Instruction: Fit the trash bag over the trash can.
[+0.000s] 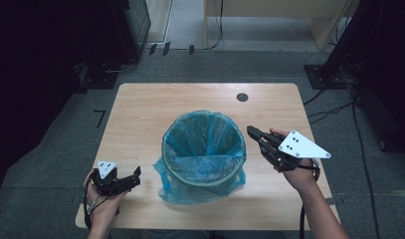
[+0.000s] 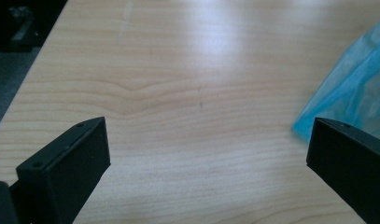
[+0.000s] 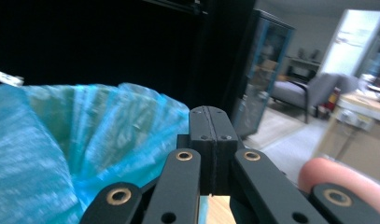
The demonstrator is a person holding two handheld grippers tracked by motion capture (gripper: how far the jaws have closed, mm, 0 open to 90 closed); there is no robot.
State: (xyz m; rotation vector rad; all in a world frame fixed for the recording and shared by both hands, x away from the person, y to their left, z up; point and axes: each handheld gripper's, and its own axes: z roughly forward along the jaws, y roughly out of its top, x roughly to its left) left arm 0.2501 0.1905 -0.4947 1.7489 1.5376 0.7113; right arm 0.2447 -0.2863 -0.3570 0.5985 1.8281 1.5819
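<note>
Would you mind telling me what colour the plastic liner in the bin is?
The thin plastic bin liner is translucent blue, clearest in the high view.

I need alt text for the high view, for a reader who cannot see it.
A bin lined with a blue bag stands on a wooden table. The open left gripper and shut right gripper are held either side of it.

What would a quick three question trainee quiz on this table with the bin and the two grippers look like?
1. True or false: the left gripper has its jaws apart.
2. What lines the bin? A) blue bag B) newspaper C) nothing
3. Fill in: the right gripper has its jaws ____.

Key: 1 true, they stand wide over the bare table. 2 A, the blue bag folds over the rim. 3 shut, pressed together beside the bin.
</note>
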